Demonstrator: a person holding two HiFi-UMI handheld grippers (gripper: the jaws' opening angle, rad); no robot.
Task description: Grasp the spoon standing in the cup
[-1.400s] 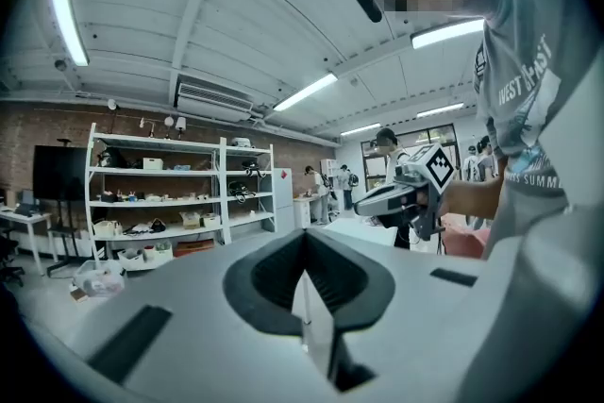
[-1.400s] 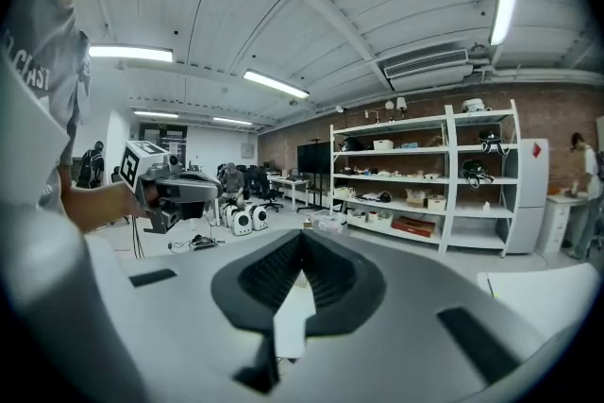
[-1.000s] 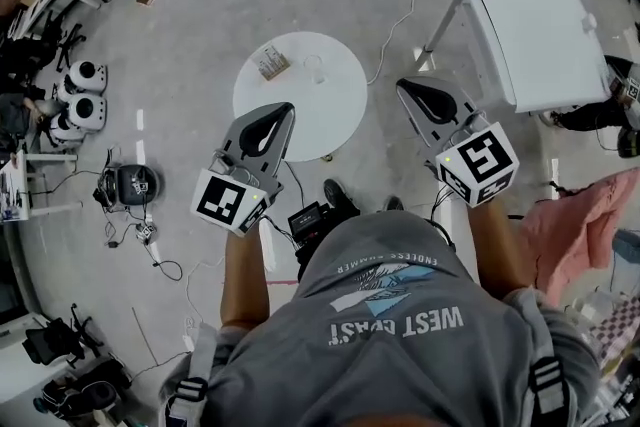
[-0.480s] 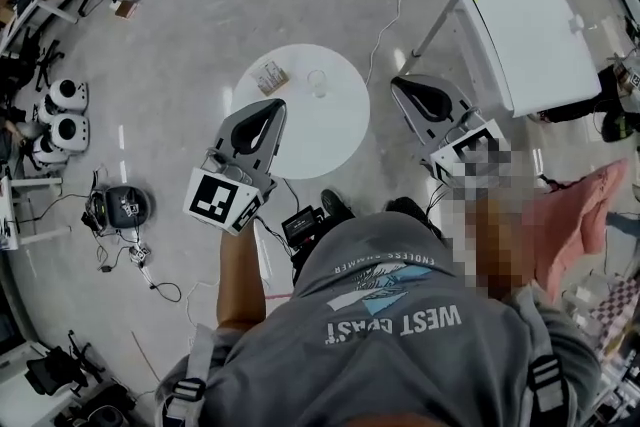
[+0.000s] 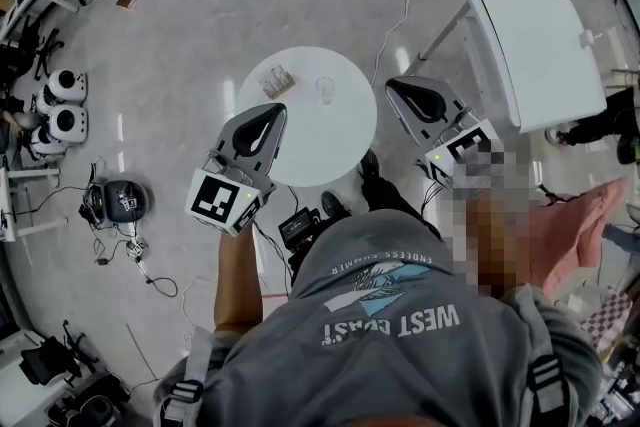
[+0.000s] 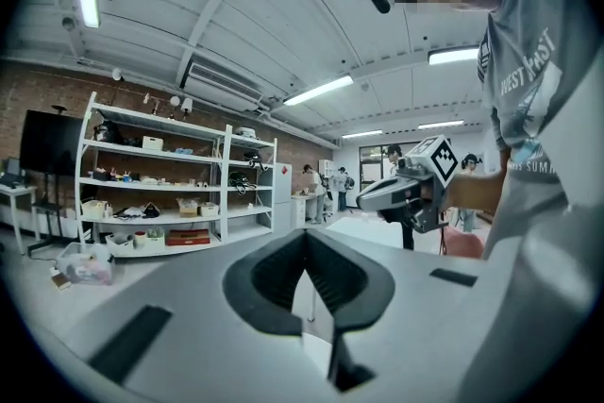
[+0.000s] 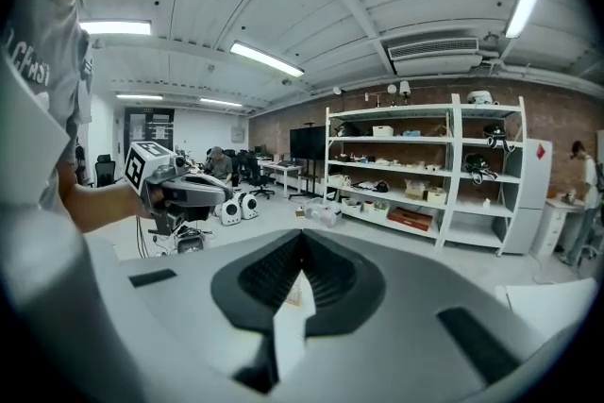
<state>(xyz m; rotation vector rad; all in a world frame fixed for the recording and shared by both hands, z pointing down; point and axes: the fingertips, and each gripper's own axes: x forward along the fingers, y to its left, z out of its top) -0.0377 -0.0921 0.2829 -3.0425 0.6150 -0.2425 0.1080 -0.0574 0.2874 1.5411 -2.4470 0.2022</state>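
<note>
From the head view, a round white desk (image 5: 300, 130) stands on the gray floor (image 5: 180, 35). A clear cup (image 5: 325, 91) stands on the desk, near its far edge. The spoon in it is too small to make out. A small packet (image 5: 275, 77) lies on the desk to the left of the cup, apart from it. The left tongs (image 5: 270, 112) hang over the near left part of the desk. The right tongs (image 5: 398, 91) hang just past the desk's right edge. Both are well away from the cup. A long white table (image 5: 535, 35) stands off to the right.

In the left gripper view, the left tongs are closed. Their tips touch and nothing is between them. A bit of the white desk shows through the gap below the tips. Far off, a white shelf (image 6: 160, 193) holds boxes and small things. A clear bin (image 6: 83, 264) sits on the floor by it.

In the right gripper view, the right tongs are closed too, tips touching, with nothing held. Part of the desk shows through the gap. Another shelf (image 7: 415, 175) holds more boxes.
</note>
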